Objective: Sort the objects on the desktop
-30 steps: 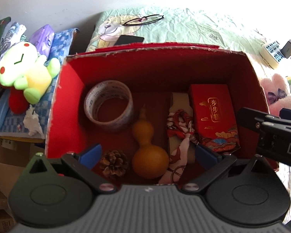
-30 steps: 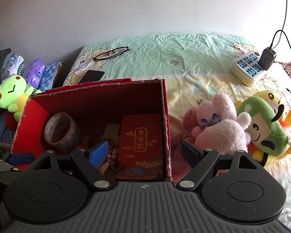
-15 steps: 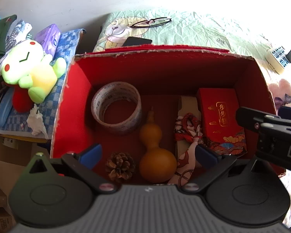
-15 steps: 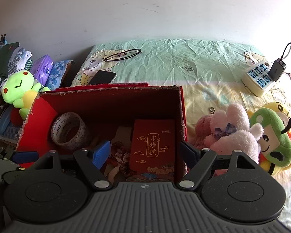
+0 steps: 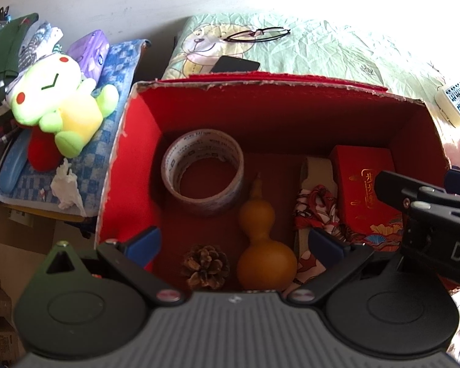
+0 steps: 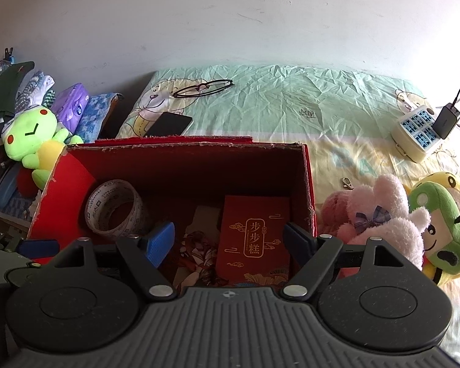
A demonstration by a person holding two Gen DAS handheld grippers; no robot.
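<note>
Left tongs (image 5: 233,243) apart, empty, above the near edge of the red box (image 5: 273,99). Gourd (image 5: 265,245) sits bottom centre, right between the tips, long axis running away from camera, neck far; pinecone (image 5: 206,266) just left of it. Left is nearer. Right tongs (image 6: 230,239) apart, empty, over the red packet (image 6: 254,239). Tape roll (image 5: 203,171) further back left.
</note>
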